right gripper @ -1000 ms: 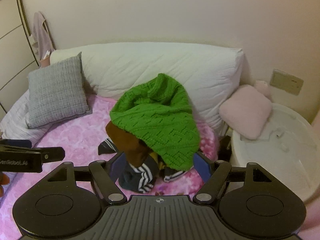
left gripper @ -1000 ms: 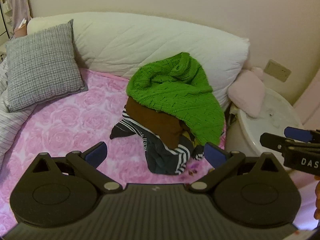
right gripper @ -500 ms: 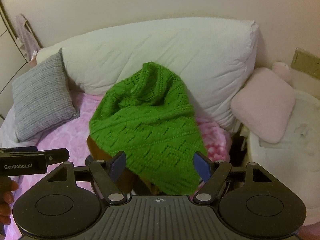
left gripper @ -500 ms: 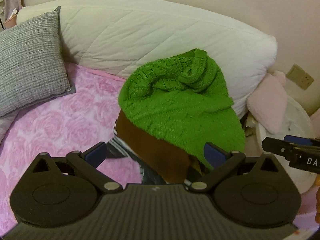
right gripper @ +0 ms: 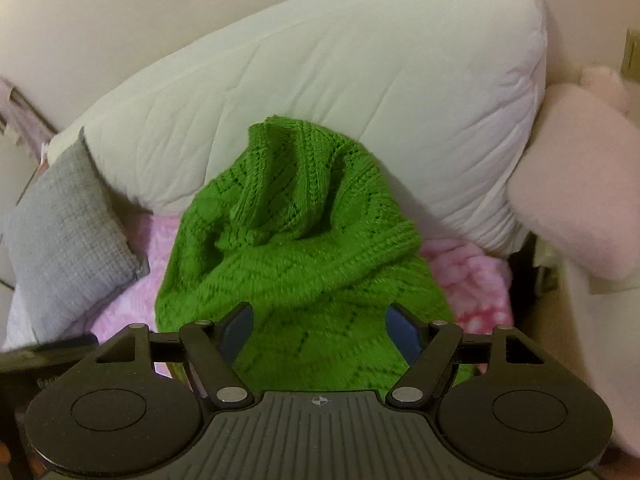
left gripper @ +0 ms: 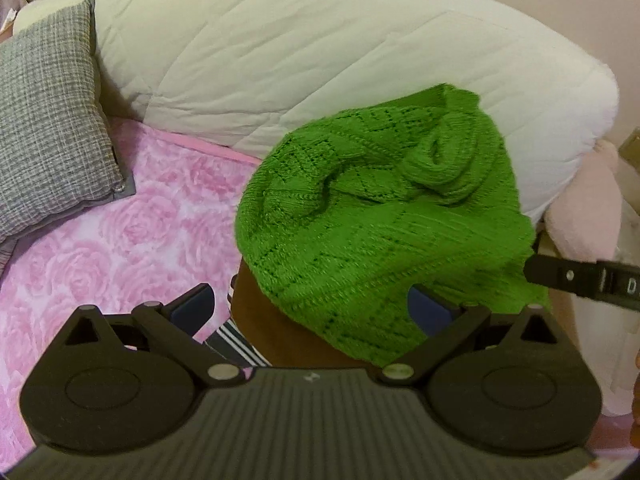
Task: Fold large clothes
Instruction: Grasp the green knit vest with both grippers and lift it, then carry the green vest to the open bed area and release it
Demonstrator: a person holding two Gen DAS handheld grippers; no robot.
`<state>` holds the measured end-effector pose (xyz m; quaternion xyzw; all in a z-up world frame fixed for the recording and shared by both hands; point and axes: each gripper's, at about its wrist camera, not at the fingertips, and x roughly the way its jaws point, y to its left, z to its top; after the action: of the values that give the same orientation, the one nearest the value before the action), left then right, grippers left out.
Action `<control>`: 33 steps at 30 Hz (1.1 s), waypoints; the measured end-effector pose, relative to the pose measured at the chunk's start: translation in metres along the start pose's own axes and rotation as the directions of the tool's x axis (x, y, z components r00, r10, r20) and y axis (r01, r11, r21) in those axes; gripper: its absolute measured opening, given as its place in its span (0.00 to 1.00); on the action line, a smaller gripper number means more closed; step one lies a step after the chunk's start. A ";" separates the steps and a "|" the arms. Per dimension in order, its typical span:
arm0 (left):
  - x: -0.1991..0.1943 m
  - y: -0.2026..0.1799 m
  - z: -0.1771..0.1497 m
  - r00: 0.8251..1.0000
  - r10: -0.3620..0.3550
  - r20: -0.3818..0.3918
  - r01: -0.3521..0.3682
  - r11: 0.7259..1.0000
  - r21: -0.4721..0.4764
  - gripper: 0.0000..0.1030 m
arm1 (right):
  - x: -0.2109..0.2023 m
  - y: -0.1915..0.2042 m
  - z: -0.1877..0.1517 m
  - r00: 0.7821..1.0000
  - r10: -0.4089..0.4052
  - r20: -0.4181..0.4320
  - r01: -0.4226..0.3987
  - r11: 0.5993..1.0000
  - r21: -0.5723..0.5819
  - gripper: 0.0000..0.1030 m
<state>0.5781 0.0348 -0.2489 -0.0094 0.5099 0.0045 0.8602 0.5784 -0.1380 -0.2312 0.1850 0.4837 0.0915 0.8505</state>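
Note:
A green knitted sweater (left gripper: pixel 384 208) lies crumpled on top of a pile of clothes on the pink rose-print bed (left gripper: pixel 120 240). Under it show a brown garment (left gripper: pixel 276 332) and a dark one with white stripes (left gripper: pixel 232 340). My left gripper (left gripper: pixel 310 312) is open, its blue pads wide apart just above the pile's near edge. In the right wrist view the sweater (right gripper: pixel 304 248) fills the middle, and my right gripper (right gripper: pixel 320 332) is open over its near part. Nothing is held. The right gripper's finger (left gripper: pixel 580 284) pokes in at the left view's right edge.
A long white quilted bolster (left gripper: pixel 320 52) lies behind the pile against the wall. A grey checked cushion (left gripper: pixel 44 132) sits at the left. A pale pink cushion (right gripper: pixel 572 200) rests to the right, beside the bed's edge.
Both grippers have moved in close to the clothes pile, so the green sweater now fills the views. Both stay open, and the pile has not moved.

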 end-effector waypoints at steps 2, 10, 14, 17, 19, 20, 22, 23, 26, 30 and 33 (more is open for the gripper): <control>0.010 0.003 0.004 1.000 0.001 -0.009 -0.001 1.000 -0.002 0.98 | 0.014 -0.002 0.003 1.000 0.002 0.001 -0.002 0.999 0.035 0.69; 0.037 0.013 0.014 1.000 0.005 -0.017 -0.005 1.000 -0.007 0.98 | 0.058 -0.013 0.005 1.000 -0.022 -0.009 0.023 0.986 0.167 0.46; 0.033 0.017 0.013 1.000 0.000 -0.008 0.000 1.000 -0.014 0.98 | 0.053 -0.006 0.009 0.999 -0.033 0.024 0.031 0.996 0.080 0.03; 0.016 0.022 0.009 1.000 -0.007 0.014 0.007 0.999 -0.033 0.98 | 0.027 0.009 0.010 0.995 -0.016 0.103 0.020 0.999 -0.038 0.01; 0.000 0.029 0.003 0.999 -0.008 0.038 0.011 0.998 -0.055 0.98 | 0.003 0.027 0.007 0.988 0.019 0.155 0.004 0.989 -0.150 0.01; -0.010 0.034 -0.001 0.999 -0.007 0.051 0.010 0.997 -0.070 0.98 | -0.008 0.034 0.004 0.985 0.037 0.166 -0.005 0.982 -0.188 0.01; -0.034 0.047 -0.012 0.997 0.002 0.083 0.007 0.994 -0.109 0.98 | -0.036 0.053 -0.007 0.972 0.086 0.218 -0.017 0.954 -0.300 0.00; -0.046 0.054 -0.019 0.995 0.008 0.098 0.005 0.991 -0.130 0.98 | -0.048 0.062 -0.013 0.964 0.107 0.243 -0.015 0.936 -0.352 0.00; -0.087 0.075 -0.044 0.989 0.034 0.147 -0.005 0.982 -0.191 0.98 | -0.092 0.093 -0.034 0.930 0.212 0.300 -0.045 0.876 -0.481 0.00; -0.154 0.100 -0.083 0.969 0.093 0.228 -0.031 0.964 -0.264 0.98 | -0.145 0.137 -0.062 0.876 0.373 0.306 -0.111 0.774 -0.624 0.00; -0.208 0.124 -0.124 0.951 0.146 0.274 -0.045 0.938 -0.344 0.98 | -0.182 0.172 -0.089 0.836 0.482 0.261 -0.183 0.694 -0.697 0.00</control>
<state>0.3672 0.1567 -0.1269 -0.1289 0.3676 0.1341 0.9112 0.4123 -0.0215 -0.0590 -0.0176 0.1815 0.3664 0.9124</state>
